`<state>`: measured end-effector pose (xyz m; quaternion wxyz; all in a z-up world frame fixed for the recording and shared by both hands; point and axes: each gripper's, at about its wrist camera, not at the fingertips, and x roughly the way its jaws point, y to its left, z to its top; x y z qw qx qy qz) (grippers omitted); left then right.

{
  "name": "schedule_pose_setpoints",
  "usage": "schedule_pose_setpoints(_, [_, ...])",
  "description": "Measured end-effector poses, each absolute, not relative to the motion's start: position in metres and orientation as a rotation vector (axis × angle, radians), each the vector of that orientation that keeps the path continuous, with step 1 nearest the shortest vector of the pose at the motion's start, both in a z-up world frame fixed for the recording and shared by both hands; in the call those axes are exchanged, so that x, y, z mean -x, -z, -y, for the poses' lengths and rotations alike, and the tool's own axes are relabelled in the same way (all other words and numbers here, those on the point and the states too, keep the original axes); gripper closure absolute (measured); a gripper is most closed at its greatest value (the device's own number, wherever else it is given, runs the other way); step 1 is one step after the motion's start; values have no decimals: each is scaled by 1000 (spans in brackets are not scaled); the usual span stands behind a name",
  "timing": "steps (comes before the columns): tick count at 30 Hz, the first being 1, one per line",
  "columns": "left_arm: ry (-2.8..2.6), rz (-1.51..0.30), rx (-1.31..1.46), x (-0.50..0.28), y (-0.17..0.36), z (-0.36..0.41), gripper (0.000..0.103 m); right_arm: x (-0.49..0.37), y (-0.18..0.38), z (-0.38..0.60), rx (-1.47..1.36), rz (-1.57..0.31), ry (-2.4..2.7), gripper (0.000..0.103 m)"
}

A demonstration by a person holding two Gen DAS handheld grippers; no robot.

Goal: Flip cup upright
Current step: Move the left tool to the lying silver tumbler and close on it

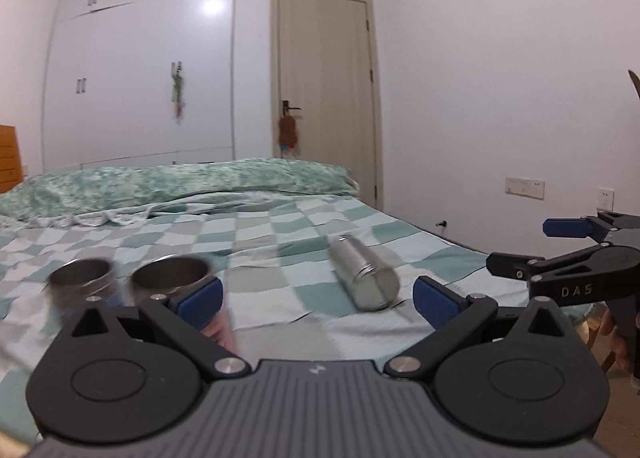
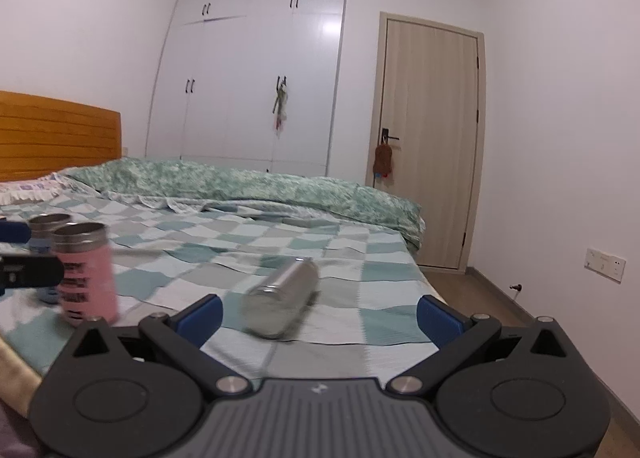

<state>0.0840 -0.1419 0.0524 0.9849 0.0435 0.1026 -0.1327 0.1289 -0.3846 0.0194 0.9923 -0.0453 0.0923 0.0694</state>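
A silver steel cup [image 1: 362,278] lies on its side on the checked bedspread, between my grippers; it also shows in the right wrist view [image 2: 282,300]. A pink cup [image 2: 86,276] stands upright at the left, its steel rim [image 1: 170,272] just past my left gripper's left pad. A second upright cup [image 1: 82,278] with a blue body stands beside it [image 2: 46,228]. My left gripper [image 1: 318,302] is open and empty. My right gripper [image 2: 320,316] is open and empty, just before the lying cup; it shows at the right edge of the left wrist view [image 1: 520,246].
The bed [image 2: 280,226] carries a green floral quilt [image 2: 248,182] along its far side. A wooden headboard [image 2: 56,134] is at the left. The bed's right edge drops to the floor [image 2: 504,302]. A wardrobe [image 2: 256,70] and a door [image 2: 428,138] stand behind.
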Motion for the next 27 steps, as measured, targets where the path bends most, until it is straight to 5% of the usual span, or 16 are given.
schedule_pose_setpoints(27, [168,-696,-146,-351,-34,274,0,-336,-6,474,157,-413,-176,0])
